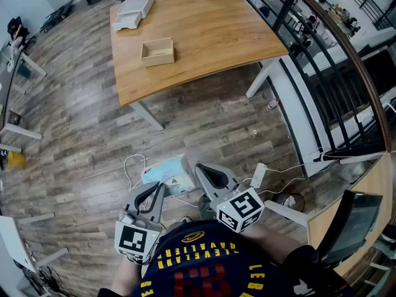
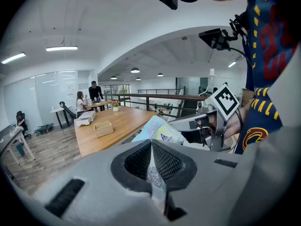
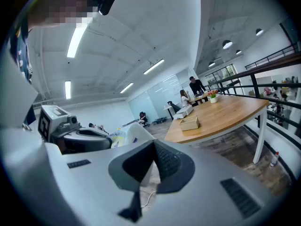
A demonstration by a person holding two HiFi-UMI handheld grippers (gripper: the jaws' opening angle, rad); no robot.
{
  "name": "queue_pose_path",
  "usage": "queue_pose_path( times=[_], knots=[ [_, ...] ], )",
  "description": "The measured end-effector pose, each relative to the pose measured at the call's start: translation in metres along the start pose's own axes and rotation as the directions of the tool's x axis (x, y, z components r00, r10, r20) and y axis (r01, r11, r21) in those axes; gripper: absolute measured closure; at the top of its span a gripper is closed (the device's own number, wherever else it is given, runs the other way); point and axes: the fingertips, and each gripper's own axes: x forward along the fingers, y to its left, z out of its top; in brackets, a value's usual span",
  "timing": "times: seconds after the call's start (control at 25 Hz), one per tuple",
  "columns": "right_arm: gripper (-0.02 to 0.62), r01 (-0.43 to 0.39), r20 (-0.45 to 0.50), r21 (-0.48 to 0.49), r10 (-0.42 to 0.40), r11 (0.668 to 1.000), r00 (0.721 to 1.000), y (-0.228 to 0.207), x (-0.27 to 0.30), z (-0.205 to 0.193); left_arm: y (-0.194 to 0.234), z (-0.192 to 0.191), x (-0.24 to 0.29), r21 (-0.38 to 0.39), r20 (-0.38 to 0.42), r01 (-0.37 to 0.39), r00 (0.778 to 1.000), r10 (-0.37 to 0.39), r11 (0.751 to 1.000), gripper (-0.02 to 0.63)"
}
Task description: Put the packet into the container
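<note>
The bench (image 1: 204,36) is sitting well ahead across the floor, carrying the open wooden container (image 1: 157,51). The packet (image 1: 166,173) is hanging in the air close to the person's body, well apart from it. The left gripper (image 2: 153,147) and right gripper (image 3: 151,147) are both pinching it, fingers closed fully on opposite edges. Likely risk: grippers drifting apart during the carry, tearing the film or pulling an edge free, and the limp bag snagging on the container rim.
</note>
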Motion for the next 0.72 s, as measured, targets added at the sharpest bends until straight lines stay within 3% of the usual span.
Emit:
queue_pose_path(
  times=[0.24, 0.44, 0.6, 0.72],
  knots=[
    [0.584, 0.024, -0.029, -0.048, -0.026, 0.999, 0.999, 0.075, -0.034, -0.052, -0.031, -0.063, -0.07, 0.033, 0.04, 0.035, 0.999, -0.037, 0.999, 0.595],
    [0.584, 0.089, -0.059, -0.049, -0.091, 0.995, 0.994, 0.131, -0.088, -0.086, -0.067, -0.104, -0.133, -0.001, 0.047, 0.088, 0.995, -0.088, 0.996, 0.595],
    [0.584, 0.159, -0.017, -0.02, -0.159, 0.987, 0.987, 0.144, -0.127, -0.08, -0.093, -0.104, -0.155, -0.043, 0.075, 0.12, 0.99, -0.117, 0.992, 0.595],
    [0.571, 0.144, 0.041, -0.001, -0.144, 0.99, 0.989, 0.158, -0.146, -0.074, -0.109, -0.1, -0.166, 0.005, 0.107, 0.126, 0.986, -0.125, 0.992, 0.595]
  ],
)
